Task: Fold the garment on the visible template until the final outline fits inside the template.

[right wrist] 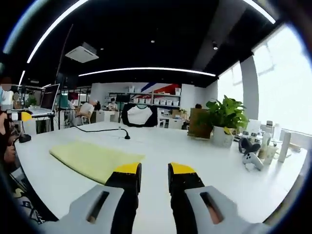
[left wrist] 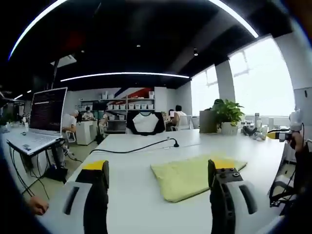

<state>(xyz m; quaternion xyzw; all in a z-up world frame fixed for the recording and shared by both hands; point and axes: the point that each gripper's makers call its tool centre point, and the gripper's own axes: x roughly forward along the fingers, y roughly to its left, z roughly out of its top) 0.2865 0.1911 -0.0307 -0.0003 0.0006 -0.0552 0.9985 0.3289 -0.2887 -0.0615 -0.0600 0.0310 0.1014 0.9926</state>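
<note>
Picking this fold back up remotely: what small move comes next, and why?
Probably lower the left gripper toward the near edge of the yellow cloth. The cloth lies flat on the white table, and both grippers hover empty above it, jaws open.

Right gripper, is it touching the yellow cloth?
Apart. In the right gripper view, the right gripper hovers with bare white table between its jaws and the cloth, whose edge lies beyond them.

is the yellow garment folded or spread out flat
Folded, it seems: the yellow garment lies on the white table as a compact rectangle with no sleeves or collar showing. How many layers, cannot tell.
</note>
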